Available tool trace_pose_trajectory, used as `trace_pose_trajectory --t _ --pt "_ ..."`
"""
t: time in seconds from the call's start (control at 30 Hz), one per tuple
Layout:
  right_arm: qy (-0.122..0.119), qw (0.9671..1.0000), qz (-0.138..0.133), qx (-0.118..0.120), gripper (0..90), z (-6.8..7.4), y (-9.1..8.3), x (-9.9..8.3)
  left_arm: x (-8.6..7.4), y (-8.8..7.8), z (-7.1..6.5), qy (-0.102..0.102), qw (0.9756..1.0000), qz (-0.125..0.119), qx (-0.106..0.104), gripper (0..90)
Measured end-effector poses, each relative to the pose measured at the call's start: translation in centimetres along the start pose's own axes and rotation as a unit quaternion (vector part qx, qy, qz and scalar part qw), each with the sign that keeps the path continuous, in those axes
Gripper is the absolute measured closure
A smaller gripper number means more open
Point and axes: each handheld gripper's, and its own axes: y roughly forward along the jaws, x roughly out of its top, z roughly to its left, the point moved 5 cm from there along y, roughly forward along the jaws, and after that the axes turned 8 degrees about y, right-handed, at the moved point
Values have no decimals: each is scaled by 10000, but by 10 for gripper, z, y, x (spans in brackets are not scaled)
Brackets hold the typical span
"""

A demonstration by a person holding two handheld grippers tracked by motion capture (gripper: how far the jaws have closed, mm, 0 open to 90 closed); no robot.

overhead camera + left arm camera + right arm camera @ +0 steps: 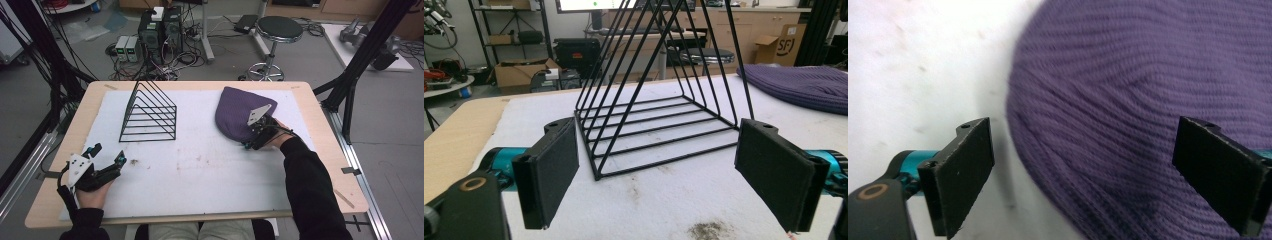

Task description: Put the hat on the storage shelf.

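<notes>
A purple knit beanie (239, 115) lies flat on the white foam mat (200, 170) covering the wooden table (320, 150), on the mat's right half toward the far edge. The right gripper (255, 134) sits at the beanie's near right edge, its grey plate over the knit, held by a hand in a black sleeve (312, 190). In the right gripper view its jaws are spread wide: one black pad stands over bare mat just outside the hat's rim, the other over the ribbed purple fabric (1138, 115), so the rim falls between them; whether either pad touches the knit cannot be told. The left gripper (107, 157) rests at the near left corner of the mat, well apart from the beanie, with its jaws also spread and nothing between them. Ahead of it, in the left gripper view, stands a black wire rack (659, 105) of triangular frames, upright on the mat, with the beanie's edge (804, 85) beyond it to the right. A dark smudge (709, 230) marks the mat near the left gripper.
</notes>
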Motion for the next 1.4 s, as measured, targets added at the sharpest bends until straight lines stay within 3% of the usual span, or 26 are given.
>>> trace_pose_trajectory --t 0.17,0.3,0.43,0.47,0.5,0.57,0.7,0.87,1.17,1.4 --pt "83 9997 -53 -207 95 -6 3 0 0 1 -1 6 10000 5 -4 180" --pt "396 9991 -103 124 216 -10 4 -3 0 0 0 21 10000 -2 5 180" --pt "527 9981 -120 288 307 -10 3 -4 0 0 0 30 10000 -1 2 180" --pt "575 9977 -115 332 379 -8 1 -4 0 0 0 32 10000 -5 5 181" --pt "634 9974 -128 304 440 -8 1 -4 0 0 0 33 10000 -8 4 180" --pt "877 9960 -161 29 574 -11 1 -3 0 0 0 28 10000 -5 1 181" --pt "1114 9934 -108 -241 683 -12 1 0 0 -1 0 14 10000 -21 17 181" --pt "1239 9913 -89 -437 727 -11 1 1 0 0 0 31 10000 -13 9 181" --pt "1056 9928 -19 -574 746 -10 0 4 0 -1 0 31 10000 -15 12 181" --pt "1027 9922 -188 -683 746 -11 -6 7 1 -1 0 23 10000 -33 11 181"
